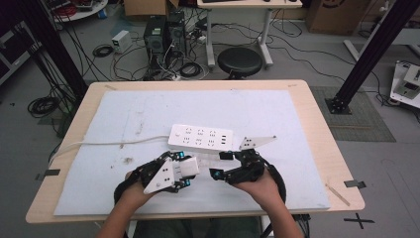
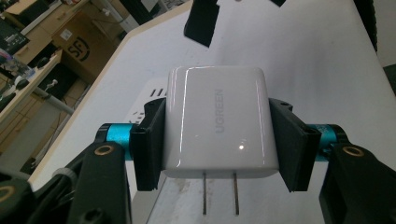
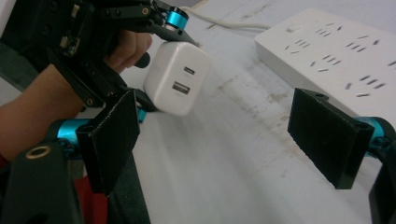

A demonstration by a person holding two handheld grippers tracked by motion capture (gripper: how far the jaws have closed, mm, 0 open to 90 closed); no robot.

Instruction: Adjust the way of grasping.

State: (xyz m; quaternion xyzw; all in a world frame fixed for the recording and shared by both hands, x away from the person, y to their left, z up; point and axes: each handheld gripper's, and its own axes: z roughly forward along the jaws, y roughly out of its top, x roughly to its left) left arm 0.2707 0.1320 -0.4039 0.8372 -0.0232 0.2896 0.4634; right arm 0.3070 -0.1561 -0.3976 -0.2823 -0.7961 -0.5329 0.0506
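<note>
A pale wooden worktop (image 1: 317,129) stood in a cluttered room, most of its top covered by a white sheet (image 1: 277,163) marked with grey scuffs. A white power strip (image 1: 200,138) lay near the middle of the sheet, its cord (image 1: 109,143) running off to the left edge. The left hand-held gripper (image 2: 219,140) was clenched on a white charger (image 2: 219,126), one pad on each side, the two prongs pointing back toward the camera; the charger hung just in front of the power strip, near the person's edge. The right hand-held gripper (image 3: 224,126) stood released beside it, its jaws wide apart over the bare sheet. Behind the worktop the grey floor carried a black stool (image 1: 239,61), computer towers (image 1: 163,33), tangled cables (image 1: 42,105) and cardboard boxes (image 1: 337,15).
</note>
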